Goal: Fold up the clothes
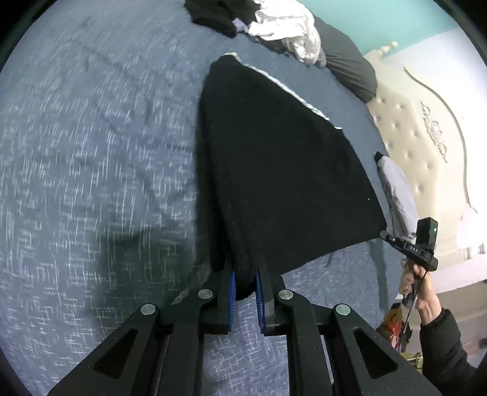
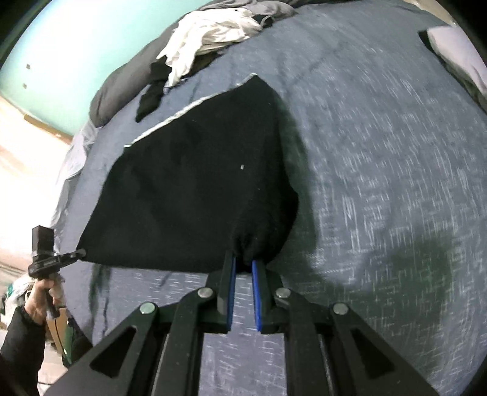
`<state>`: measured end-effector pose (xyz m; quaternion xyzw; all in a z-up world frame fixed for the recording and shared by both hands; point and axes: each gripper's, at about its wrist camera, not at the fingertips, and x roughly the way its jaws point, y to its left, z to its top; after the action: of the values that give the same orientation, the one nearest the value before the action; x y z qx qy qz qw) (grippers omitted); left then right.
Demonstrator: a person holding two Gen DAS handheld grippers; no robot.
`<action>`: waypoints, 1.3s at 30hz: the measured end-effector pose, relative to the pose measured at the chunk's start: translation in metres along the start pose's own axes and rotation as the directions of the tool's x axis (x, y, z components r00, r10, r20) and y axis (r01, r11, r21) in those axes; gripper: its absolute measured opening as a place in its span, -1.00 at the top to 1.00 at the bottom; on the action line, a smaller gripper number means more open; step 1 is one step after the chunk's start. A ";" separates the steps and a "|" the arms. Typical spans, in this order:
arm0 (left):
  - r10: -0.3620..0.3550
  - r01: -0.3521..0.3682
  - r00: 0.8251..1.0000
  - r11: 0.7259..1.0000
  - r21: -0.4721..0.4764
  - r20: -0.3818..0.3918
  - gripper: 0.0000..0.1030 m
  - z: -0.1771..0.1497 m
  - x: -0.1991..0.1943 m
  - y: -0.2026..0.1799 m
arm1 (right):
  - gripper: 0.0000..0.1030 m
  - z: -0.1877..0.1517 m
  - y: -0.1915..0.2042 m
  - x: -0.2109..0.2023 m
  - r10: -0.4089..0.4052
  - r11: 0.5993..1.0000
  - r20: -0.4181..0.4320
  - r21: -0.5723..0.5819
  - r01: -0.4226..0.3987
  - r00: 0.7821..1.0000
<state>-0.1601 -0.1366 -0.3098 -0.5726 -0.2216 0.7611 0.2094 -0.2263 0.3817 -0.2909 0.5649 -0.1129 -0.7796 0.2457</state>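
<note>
Above the blue-grey bedspread (image 1: 91, 152) your black garment (image 1: 274, 170) hangs stretched between your 2 grippers, its far edge with pale trim (image 1: 283, 83) resting on the bed. Your left gripper (image 1: 245, 274) has its blue-padded jaws clamped on 1 near corner; your right gripper (image 2: 243, 268) pinches the other corner the same way. Beyond lies a heap of white and dark clothes (image 2: 207, 33), and a tufted cream headboard (image 1: 420, 146) stands beside the bed.

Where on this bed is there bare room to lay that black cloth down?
The blue bedspread lies bare on the side of the black cloth away from the headboard, and just ahead of both grippers. The far end is crowded by a clothes pile and dark pillow.
</note>
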 end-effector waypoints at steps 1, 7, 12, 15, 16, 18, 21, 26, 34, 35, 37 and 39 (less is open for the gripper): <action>0.002 -0.002 1.000 1.000 -0.005 0.003 0.77 -0.001 0.001 0.002 | 0.80 -0.001 -0.002 0.002 -0.021 1.000 -0.006 0.003 0.021 1.000; 0.015 -0.015 1.000 1.000 -0.006 0.000 0.73 -0.004 -0.006 0.005 | 0.80 0.002 -0.015 -0.024 -0.127 0.992 0.023 0.026 0.126 0.992; 0.010 -0.010 1.000 1.000 -0.028 0.007 0.71 -0.009 -0.021 0.009 | 0.80 0.006 0.005 -0.039 -0.062 0.997 0.051 -0.032 0.064 0.997; -0.003 0.004 1.000 0.999 -0.040 0.013 0.70 -0.012 -0.026 0.011 | 0.80 0.008 0.013 -0.026 -0.074 0.996 0.016 -0.047 0.075 0.997; -0.006 0.006 1.000 0.999 -0.042 0.018 0.69 -0.013 -0.028 0.012 | 0.79 0.008 0.012 -0.021 -0.079 0.996 0.002 -0.040 0.079 0.997; -0.007 0.007 1.000 0.999 -0.039 0.018 0.63 -0.015 -0.029 0.012 | 0.69 0.006 0.009 -0.010 -0.115 0.993 -0.022 -0.022 0.115 0.993; -0.005 0.005 1.000 0.999 -0.042 0.017 0.58 -0.017 -0.031 0.014 | 0.65 -0.002 0.006 -0.003 -0.153 0.988 -0.046 -0.041 0.151 0.987; 0.001 0.000 1.000 0.999 -0.051 0.014 0.57 -0.020 -0.034 0.019 | 0.60 -0.006 0.003 -0.002 -0.166 0.983 -0.054 -0.093 0.161 0.985; -0.009 0.010 1.000 0.999 -0.049 0.013 0.57 -0.020 -0.034 0.014 | 0.91 -0.005 0.010 0.006 -0.179 0.961 -0.063 -0.224 0.161 0.982; -0.011 0.011 1.000 0.999 -0.046 0.013 0.57 -0.020 -0.034 0.013 | 0.92 -0.005 0.009 0.005 -0.192 0.957 -0.069 -0.234 0.172 0.979; -0.012 0.012 1.000 0.999 -0.043 0.012 0.57 -0.019 -0.035 0.012 | 0.93 -0.006 0.005 0.001 -0.221 0.948 -0.080 -0.250 0.196 0.972; -0.012 0.012 1.000 0.999 -0.040 0.011 0.57 -0.019 -0.034 0.012 | 0.96 -0.009 0.003 -0.005 -0.230 0.938 -0.090 -0.286 0.196 0.969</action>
<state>-0.1342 -0.1636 -0.2945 -0.5713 -0.2415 0.7581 0.2012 -0.2163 0.3829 -0.2886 0.5808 0.0734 -0.7737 0.2422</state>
